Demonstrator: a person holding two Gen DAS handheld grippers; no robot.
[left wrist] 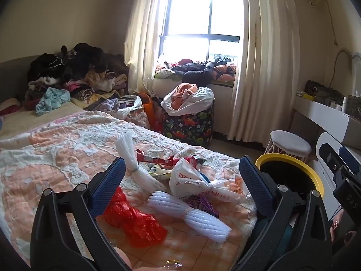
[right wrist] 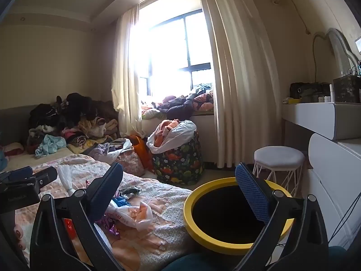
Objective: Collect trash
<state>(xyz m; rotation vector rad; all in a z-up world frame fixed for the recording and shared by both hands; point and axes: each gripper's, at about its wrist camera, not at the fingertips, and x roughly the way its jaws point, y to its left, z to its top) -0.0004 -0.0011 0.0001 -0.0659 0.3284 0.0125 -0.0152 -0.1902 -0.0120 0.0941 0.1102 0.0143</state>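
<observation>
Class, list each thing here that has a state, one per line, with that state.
left gripper: open, holding nothing
right gripper: open, holding nothing
yellow-rimmed bin: uncovered, inside too dark to tell
white plastic bag: knotted, lying on bed
red plastic bag: crumpled on bed
curtains: drawn apart

black tongs [left wrist: 180, 176] with blue textured pads [left wrist: 108, 180]; silver screws [left wrist: 81, 187].

Daylight pours in through the window [left wrist: 200, 22], blown out to white glare in both views (worst in the right wrist view, where it bleeds over the curtain [right wrist: 126, 72]); the walls and ceiling sit dim and yellowish; the near corner of the bed [left wrist: 67, 140] is evenly lit with soft shadows; fisheye bending curves the edges, and the corners go black; focus is fairly sharp.
</observation>
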